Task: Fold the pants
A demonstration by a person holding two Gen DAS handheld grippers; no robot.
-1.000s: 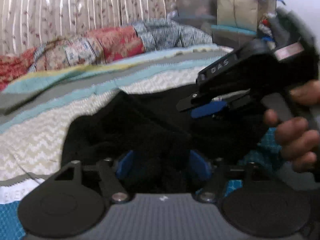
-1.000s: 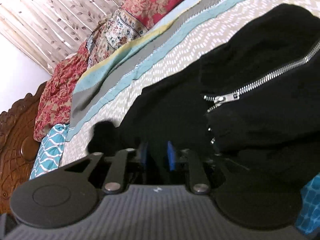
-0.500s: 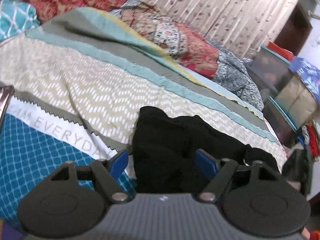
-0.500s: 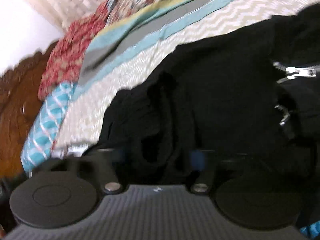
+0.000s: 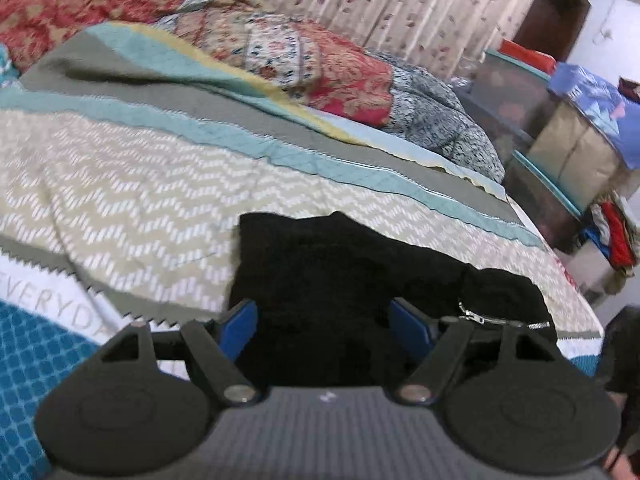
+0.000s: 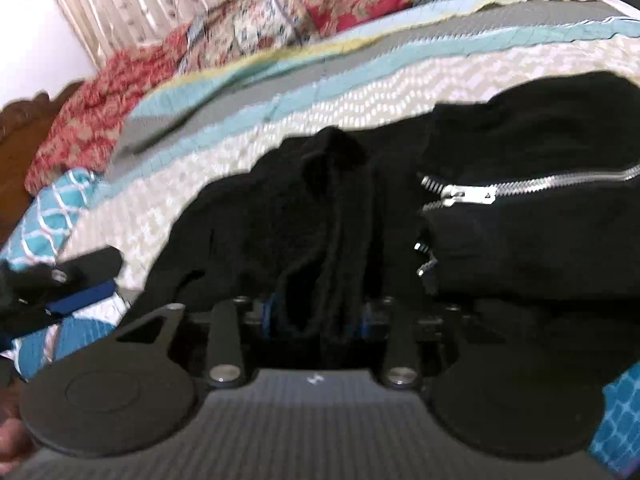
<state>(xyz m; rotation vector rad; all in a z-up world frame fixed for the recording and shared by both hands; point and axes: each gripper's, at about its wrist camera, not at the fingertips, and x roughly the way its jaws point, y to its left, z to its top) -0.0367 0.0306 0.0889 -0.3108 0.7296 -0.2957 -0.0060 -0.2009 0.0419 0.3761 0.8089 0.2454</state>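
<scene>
The black pants (image 5: 344, 264) lie bunched on the patterned bedspread (image 5: 132, 200). A silver zipper (image 6: 472, 194) shows on them in the right wrist view, and also in the left wrist view (image 5: 496, 320). My left gripper (image 5: 324, 324) is open, its blue pads (image 5: 240, 320) spread either side of the black cloth. My right gripper (image 6: 316, 316) has its pads close together with a fold of the black pants (image 6: 320, 240) between them. The left gripper's finger (image 6: 76, 296) shows at the left edge of the right wrist view.
A red floral quilt (image 5: 280, 52) and a curtain (image 5: 400, 4) run along the far side of the bed. Stacked storage boxes (image 5: 560, 128) stand at the right. A wooden headboard (image 6: 16, 140) is at the left in the right wrist view.
My left gripper let go and swung away to the left, opening wider over the pants' edge. My right gripper opened and closed again on a fold of the pants.
</scene>
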